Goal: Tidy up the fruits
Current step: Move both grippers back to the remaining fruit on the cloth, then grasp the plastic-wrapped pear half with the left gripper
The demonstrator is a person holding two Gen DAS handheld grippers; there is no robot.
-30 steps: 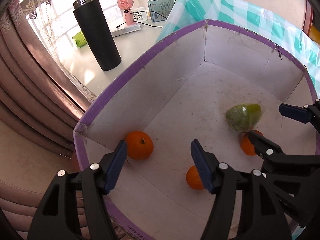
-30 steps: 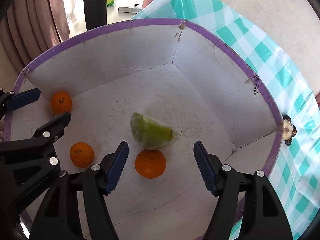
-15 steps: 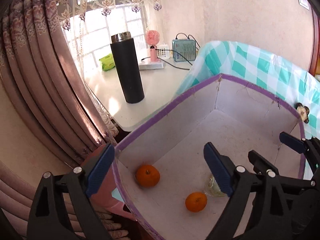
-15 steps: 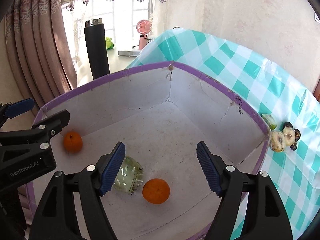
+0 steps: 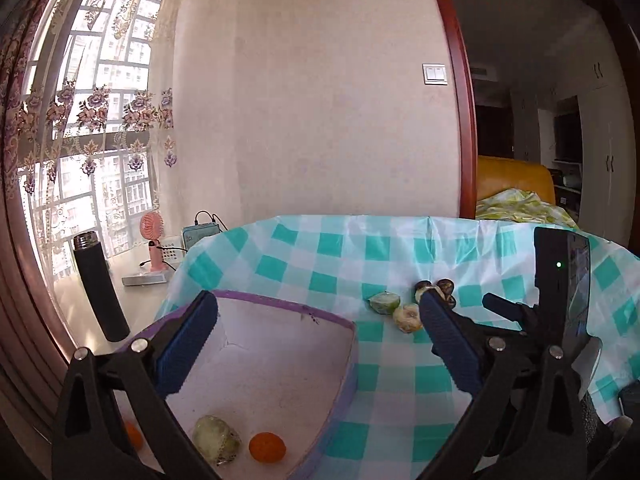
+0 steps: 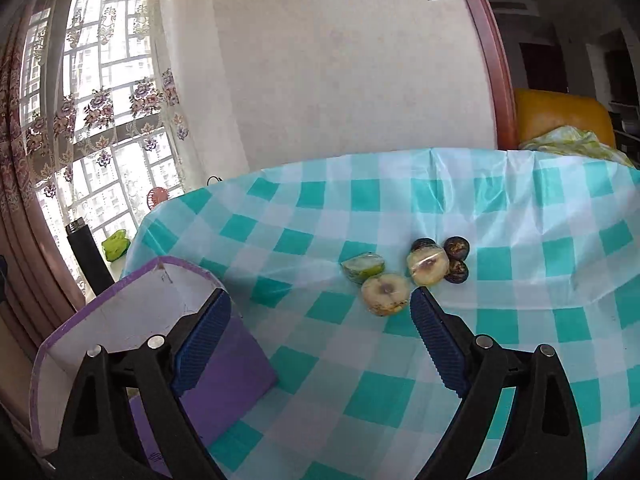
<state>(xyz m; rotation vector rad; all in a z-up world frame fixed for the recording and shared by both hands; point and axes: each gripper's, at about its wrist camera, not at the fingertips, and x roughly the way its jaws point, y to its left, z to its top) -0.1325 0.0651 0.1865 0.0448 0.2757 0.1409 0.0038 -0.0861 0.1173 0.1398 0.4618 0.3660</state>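
Two grippers are hanging over a table draped in a teal-and-white checked tablecloth [image 6: 520, 216], both with their blue-padded jaws spread wide and holding nothing. The left gripper [image 5: 316, 344] is hovering above the far rim of a purple-edged cardboard box [image 5: 280, 312]; inside the box, a bagged green fruit [image 5: 216, 440] is lying just beside an orange [image 5: 267, 447], and a second orange [image 5: 133, 436] is peeking out behind the left finger. The right gripper [image 6: 320, 340] is hovering over the cloth to the right of the box [image 6: 120, 312], pointing toward a small cluster of wrapped fruit well apart from the box: a green wedge [image 6: 363, 267], a pale round half [image 6: 386, 294] touching it, another pale wrapped piece [image 6: 428, 267], and three dark purple fruits [image 6: 457, 248] sitting behind and beside that piece. Beyond the box, a black thermos [image 5: 100, 284] and a pink desk fan [image 5: 152, 240] are standing on a white desk by the window.
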